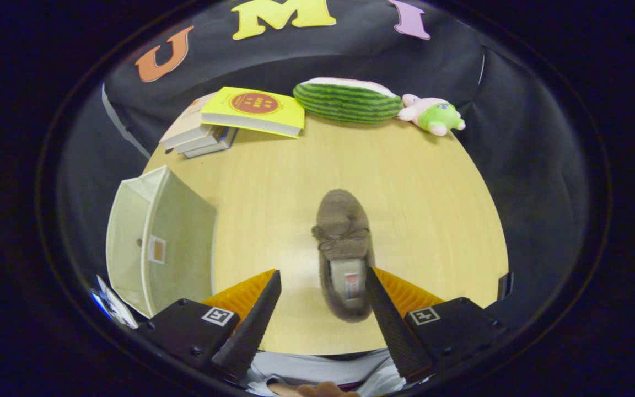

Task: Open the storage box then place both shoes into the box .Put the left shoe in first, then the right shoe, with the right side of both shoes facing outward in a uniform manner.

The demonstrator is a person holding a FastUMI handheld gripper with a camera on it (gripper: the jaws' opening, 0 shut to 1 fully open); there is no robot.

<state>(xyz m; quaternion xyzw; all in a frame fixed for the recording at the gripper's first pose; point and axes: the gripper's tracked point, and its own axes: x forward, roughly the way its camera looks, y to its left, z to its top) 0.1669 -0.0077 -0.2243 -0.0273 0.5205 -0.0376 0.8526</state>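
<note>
Pale wood is showing across the round table (405, 182), which is carrying everything in the booth. Off the fingers' left side, a cream fabric storage box (155, 242) is standing on the table with its opening facing up. Beyond it, by the far rim, a stack of books (229, 118) is lying with a yellow one on top; next to that a striped watermelon-slice cushion (348, 100) is resting, and a small pink-and-green plush toy (432, 114) is sitting just beside the cushion. A brown suede shoe (345, 248) is lying alone mid-table, toe pointing away, its heel reaching between the fingertips. The gripper (323, 281) is hovering with its fingers spread wide, pinching nothing, one to each side of the heel.
</note>
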